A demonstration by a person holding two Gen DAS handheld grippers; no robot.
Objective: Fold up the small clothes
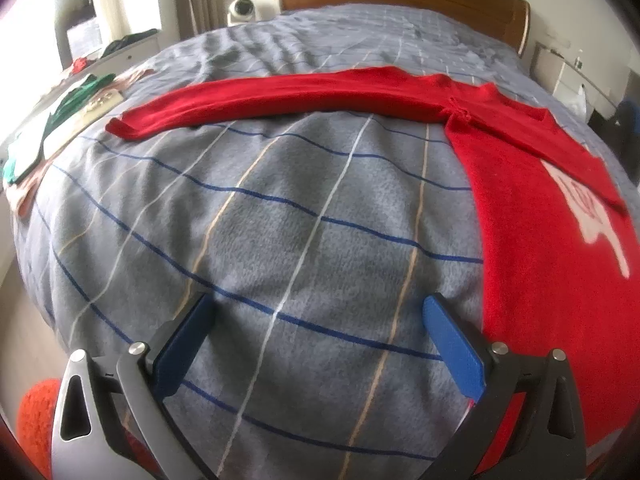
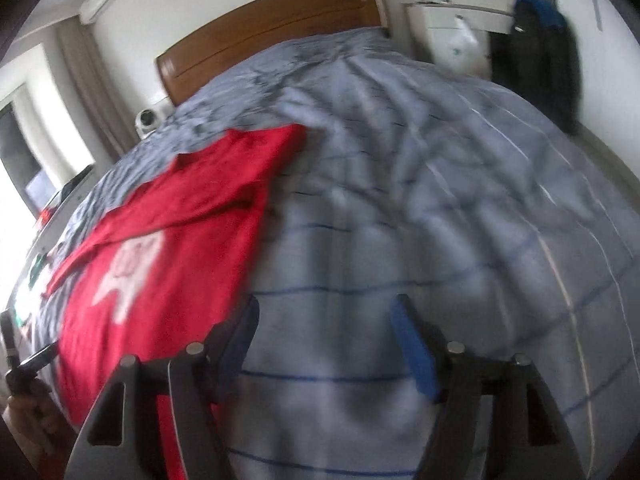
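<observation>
Here, a red sweater [image 1: 540, 208] lies flat on a bed covered by a grey blanket [image 1: 280, 220] crossed with blue, white and tan lines. One long sleeve [image 1: 280, 96] stretches straight out across the blanket toward the side of the bed where green and white clothes [image 1: 60, 120] are piled. A white design [image 1: 592, 216] shows on the sweater's chest.

The left claw [image 1: 316, 344] hovers over bare blanket just beside the sweater's body, its blue-padded fingers [image 1: 452, 348] spread wide apart with nothing between them.

The right wrist view is blurred. In it the right claw [image 2: 324, 348] stands open over the blanket on the other side of the sweater [image 2: 168, 240], its left finger [image 2: 240, 336] near the garment's edge, and nothing is held between the fingers. The other sleeve appears folded in across the chest.

A wooden headboard [image 2: 272, 28] rises behind the bed, and dark clothing [image 2: 536, 60] hangs by the far wall.
</observation>
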